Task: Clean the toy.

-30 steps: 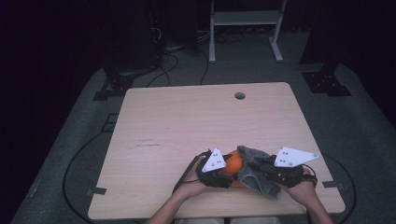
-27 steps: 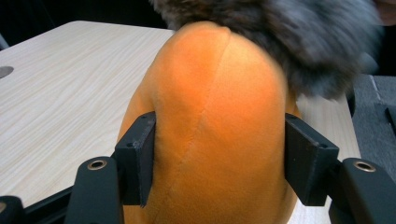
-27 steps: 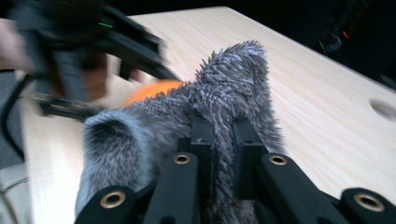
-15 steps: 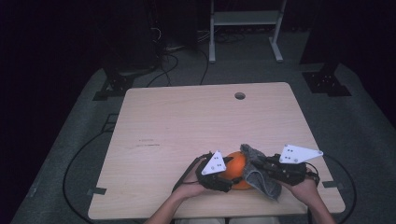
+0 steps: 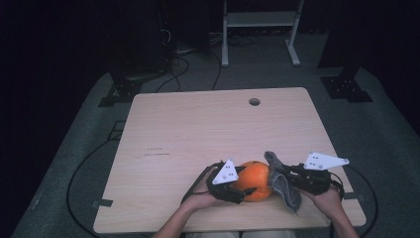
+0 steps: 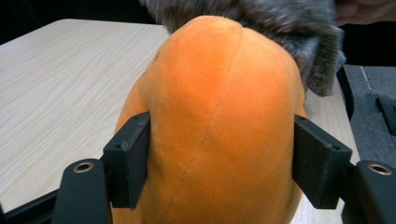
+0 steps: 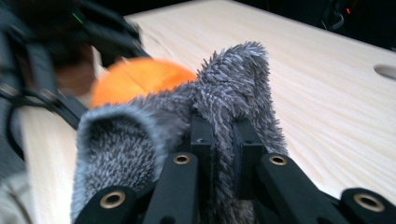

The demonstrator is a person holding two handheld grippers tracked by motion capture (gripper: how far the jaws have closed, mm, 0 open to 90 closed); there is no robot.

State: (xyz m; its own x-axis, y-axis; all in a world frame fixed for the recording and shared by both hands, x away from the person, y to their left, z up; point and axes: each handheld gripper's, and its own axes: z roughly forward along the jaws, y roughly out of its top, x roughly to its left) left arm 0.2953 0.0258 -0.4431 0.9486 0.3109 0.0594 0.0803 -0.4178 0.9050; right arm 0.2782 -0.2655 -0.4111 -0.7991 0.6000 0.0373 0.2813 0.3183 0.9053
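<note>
Holding the orange plush (image 6: pixel 219 126) between my left gripper (image 5: pixel 236 187) pads; the grey fur cover (image 7: pixel 224 107), pinched by my right gripper (image 5: pixel 292 174), sits just right of it.

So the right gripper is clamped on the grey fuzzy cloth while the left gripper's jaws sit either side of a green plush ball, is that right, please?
Not quite: the plush ball is orange, not green, as the left gripper view shows. The rest holds: the left gripper straddles it, and the right gripper is clamped on the grey fuzzy cloth.
</note>
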